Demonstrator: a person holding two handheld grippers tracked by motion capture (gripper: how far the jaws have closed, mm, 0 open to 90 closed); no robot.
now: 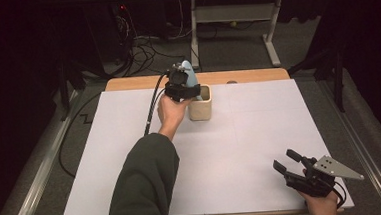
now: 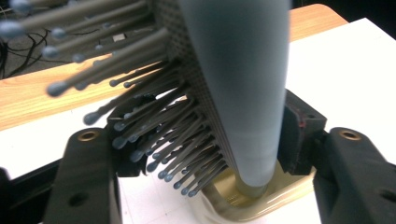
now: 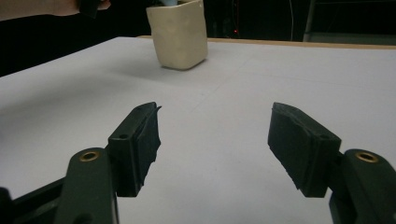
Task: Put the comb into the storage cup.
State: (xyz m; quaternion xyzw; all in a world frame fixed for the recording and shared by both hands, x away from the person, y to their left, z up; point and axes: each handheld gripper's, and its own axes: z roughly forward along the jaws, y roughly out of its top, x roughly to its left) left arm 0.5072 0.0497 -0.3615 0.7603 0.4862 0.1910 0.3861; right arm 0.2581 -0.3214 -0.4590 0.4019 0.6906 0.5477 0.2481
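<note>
- Left gripper [image 1: 183, 89] is clamping a pale blue hairbrush [image 2: 233, 88], its handle end sitting inside the cream cup [image 1: 201, 104] at the far side of the white table [image 1: 260, 133].
- Right gripper [image 3: 215, 144] is idling wide apart, holding nothing, at the near right corner.
- Risk: the brush is leaning; releasing or pushing sideways is likely tipping the light cup.
- Bristles are crowding one jaw, possibly snagging on withdrawal.

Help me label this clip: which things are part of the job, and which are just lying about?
In the job: hairbrush, held by the left gripper; cream cup under it.
Lying about: right gripper, open and idle; cables on the floor.
</note>
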